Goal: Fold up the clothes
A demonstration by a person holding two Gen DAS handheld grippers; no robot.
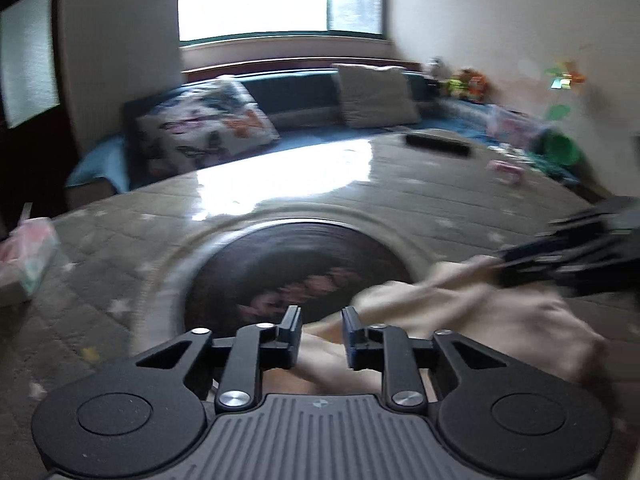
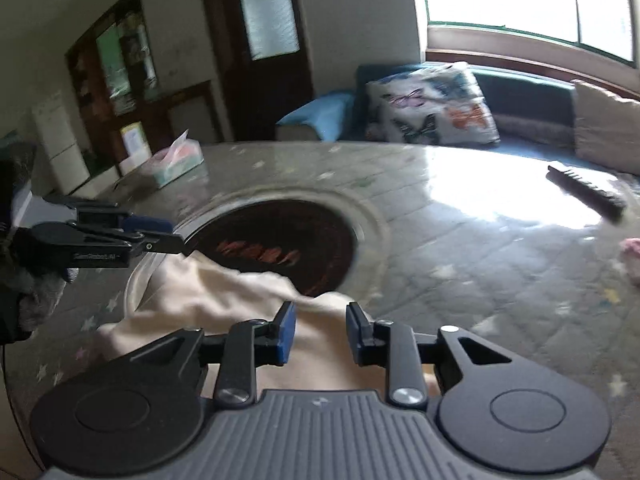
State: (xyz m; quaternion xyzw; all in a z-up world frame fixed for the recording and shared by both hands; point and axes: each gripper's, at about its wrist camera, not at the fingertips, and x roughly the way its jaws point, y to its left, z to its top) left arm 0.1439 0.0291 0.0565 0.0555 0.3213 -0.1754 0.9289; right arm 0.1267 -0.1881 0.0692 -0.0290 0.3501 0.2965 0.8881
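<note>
A cream garment (image 1: 460, 320) lies bunched on the round table (image 1: 280, 184), partly over its dark centre disc (image 1: 296, 264). My left gripper (image 1: 321, 322) is open just above the cloth's near edge. My right gripper (image 2: 321, 318) is also open, with the cream garment (image 2: 224, 296) below and between its fingers. In the left wrist view the right gripper (image 1: 560, 256) comes in from the right over the cloth. In the right wrist view the left gripper (image 2: 160, 240) comes in from the left at the cloth's far edge. Both views are motion-blurred.
A tissue box (image 2: 176, 160) sits at the table's far left, a dark remote (image 2: 586, 192) at the far right and a small pink item (image 2: 632, 256) near the right edge. A blue sofa with a butterfly cushion (image 2: 432, 108) stands behind the table.
</note>
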